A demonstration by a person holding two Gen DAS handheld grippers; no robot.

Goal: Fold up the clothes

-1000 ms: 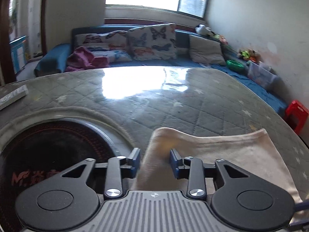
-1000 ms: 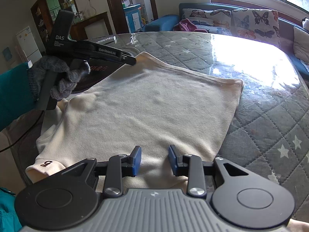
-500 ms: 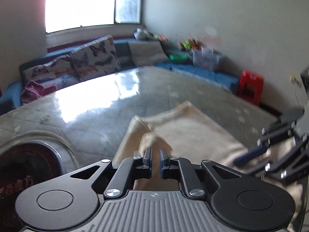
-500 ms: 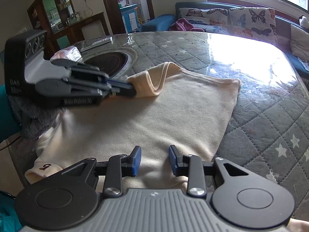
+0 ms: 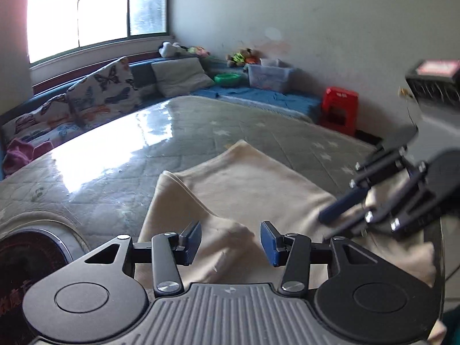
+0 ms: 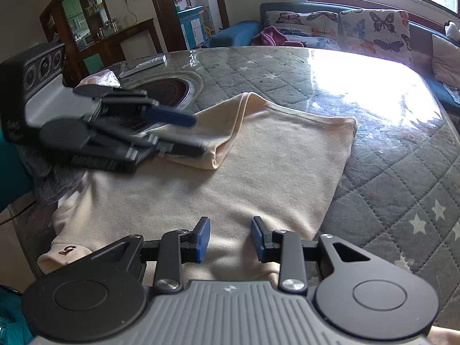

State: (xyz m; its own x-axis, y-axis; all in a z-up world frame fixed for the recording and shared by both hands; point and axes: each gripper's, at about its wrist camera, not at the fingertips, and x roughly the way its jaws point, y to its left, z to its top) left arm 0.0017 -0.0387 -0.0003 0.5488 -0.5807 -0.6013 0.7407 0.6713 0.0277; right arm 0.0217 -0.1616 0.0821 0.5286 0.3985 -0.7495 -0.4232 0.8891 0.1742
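A cream garment (image 6: 258, 172) lies spread on the quilted table (image 6: 388, 172), its left edge folded over onto the middle as a flap (image 6: 221, 132). In the left wrist view the same garment (image 5: 247, 184) lies ahead. My left gripper (image 5: 229, 240) is open, just above the folded flap, holding nothing; it also shows in the right wrist view (image 6: 198, 135). My right gripper (image 6: 229, 240) is open over the garment's near edge; it shows blurred in the left wrist view (image 5: 339, 221).
A round dark cooktop (image 6: 169, 89) is set in the table left of the garment. A flat box (image 6: 143, 66) lies at the far left edge. A sofa with butterfly cushions (image 6: 345, 31) lines the wall. A red stool (image 5: 339, 109) stands by the wall.
My left gripper shut on the garment's left edge, carried it rightward over the middle, then opened and let it go. The right gripper stayed over the near edge.
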